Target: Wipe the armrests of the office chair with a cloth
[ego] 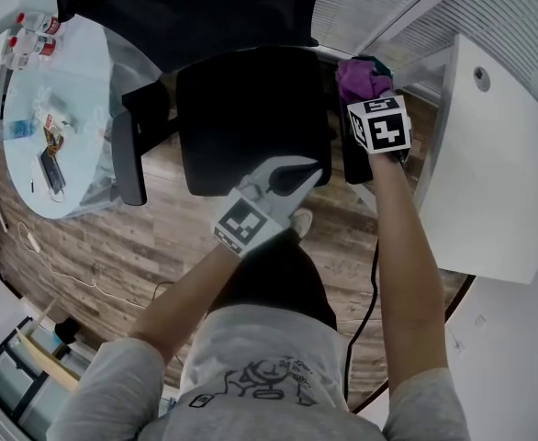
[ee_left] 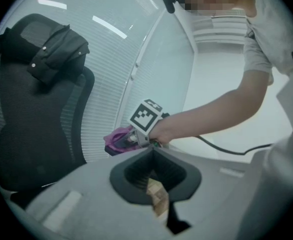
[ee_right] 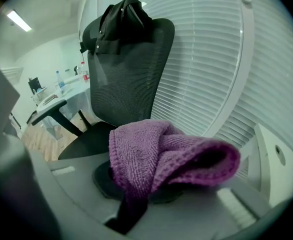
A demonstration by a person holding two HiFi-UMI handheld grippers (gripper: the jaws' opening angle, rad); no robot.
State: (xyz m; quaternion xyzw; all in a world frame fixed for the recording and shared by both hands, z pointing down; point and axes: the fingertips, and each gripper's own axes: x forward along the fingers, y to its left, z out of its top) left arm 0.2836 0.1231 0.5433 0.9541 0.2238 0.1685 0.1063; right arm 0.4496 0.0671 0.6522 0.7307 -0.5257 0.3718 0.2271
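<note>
Both tongs are closed: your right tongs (ee_right: 134,209) pinch the purple cloth (ee_right: 161,159) over the right armrest (ego: 354,165), upper right of the head view, tight beside a white panel's (ego: 489,173) edge. Left tongs (ee_left: 159,204), empty, hover over the open seat (ego: 241,108).

Cool, even light from ceiling strips (ee_left: 109,26); heavy fisheye warp, dark corners, blurred foreground.

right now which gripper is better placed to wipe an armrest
Right. The right gripper grips the purple cloth right at an armrest; the left gripper is shut on nothing, over the seat.
</note>
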